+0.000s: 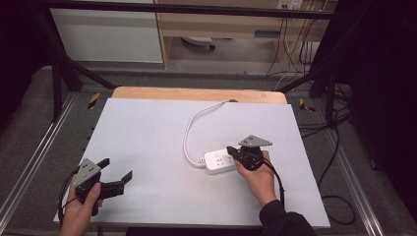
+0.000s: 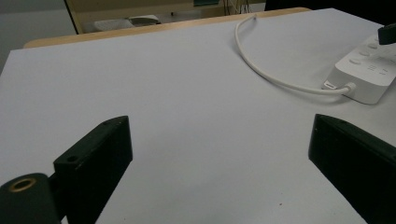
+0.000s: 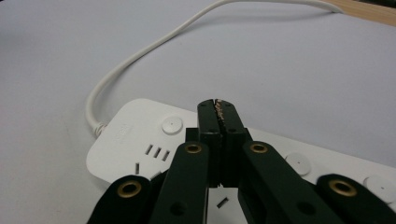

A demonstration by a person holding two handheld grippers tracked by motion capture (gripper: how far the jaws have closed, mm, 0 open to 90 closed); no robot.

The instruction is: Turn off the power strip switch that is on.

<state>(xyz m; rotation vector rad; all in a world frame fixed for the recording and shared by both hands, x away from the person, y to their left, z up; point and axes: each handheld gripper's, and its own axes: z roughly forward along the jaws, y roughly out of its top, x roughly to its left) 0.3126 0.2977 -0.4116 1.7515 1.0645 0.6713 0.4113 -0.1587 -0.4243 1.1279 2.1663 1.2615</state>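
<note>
**Closed jaws over the power strip, open jaws waiting at the near left**

The white plastic power strip (image 1: pixel 220 162) lies flat on the white sheet (image 1: pixel 147 137) that covers my wooden table (image 1: pixel 196 93), right of the middle and a little toward me. Round buttons and slotted sockets show on its top face. Its white cable (image 1: pixel 189 132) leaves the strip's left end, curves away from me and runs to the far edge of the sheet.

My right gripper (image 3: pixel 218 106) is over the strip, black jaws pressed together with nothing between them, their tips above the top face just beside a round button. Whether the tips actually touch the plastic, I cannot tell. My right hand (image 1: pixel 258 179), in a dark sleeve, sits just behind the strip on its near right side.

My left gripper (image 1: pixel 117 169) is well apart from all this, near the front left corner of the sheet, jaws spread wide and holding nothing, pointing across the bare sheet toward the strip. My left hand (image 1: pixel 81 209) grips it from below.
</note>
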